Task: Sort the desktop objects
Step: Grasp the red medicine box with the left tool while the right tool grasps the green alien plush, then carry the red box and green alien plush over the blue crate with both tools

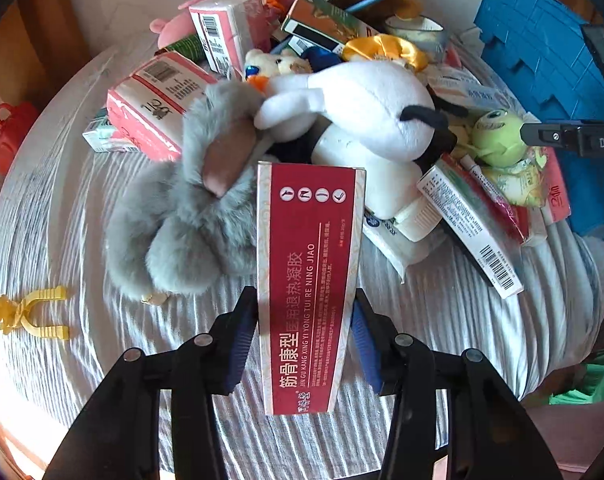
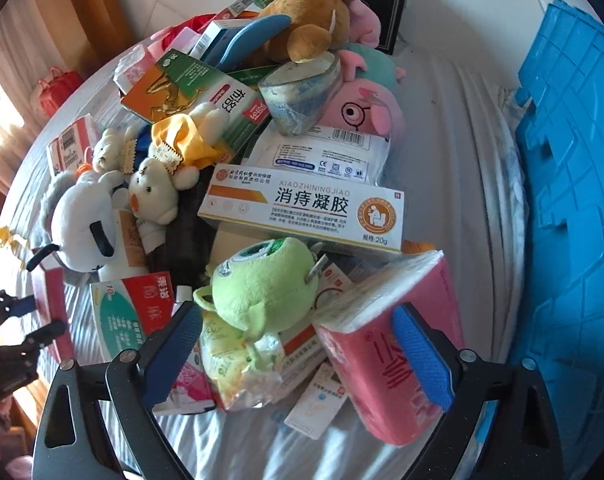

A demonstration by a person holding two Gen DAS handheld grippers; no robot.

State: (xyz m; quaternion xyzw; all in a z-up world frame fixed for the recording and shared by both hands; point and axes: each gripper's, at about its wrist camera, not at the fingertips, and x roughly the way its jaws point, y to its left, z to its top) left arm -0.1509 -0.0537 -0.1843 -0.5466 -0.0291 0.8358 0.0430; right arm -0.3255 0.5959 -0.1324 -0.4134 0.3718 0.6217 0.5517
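A long red medicine box [image 1: 308, 264] with white lettering stands between the blue pads of my left gripper [image 1: 304, 294], which is shut on its two long sides above the striped cloth. My right gripper [image 2: 297, 312] is open wide over the pile's near edge. A green one-eyed plush [image 2: 257, 280] and a crumpled yellow-green packet [image 2: 237, 364] lie between its fingers. Its right pad [image 2: 422, 360] lies over a pink tissue pack [image 2: 386, 368]; whether it touches I cannot tell. The right fingertip also shows in the left wrist view next to the green plush [image 1: 498, 136].
A grey furry plush [image 1: 189, 216] and a white plush [image 1: 362, 108] lie just beyond the red box. Several boxes, packs and plush toys are heaped behind. A blue crate [image 2: 574, 200] stands at the right. A yellow clip [image 1: 25, 312] lies at the left.
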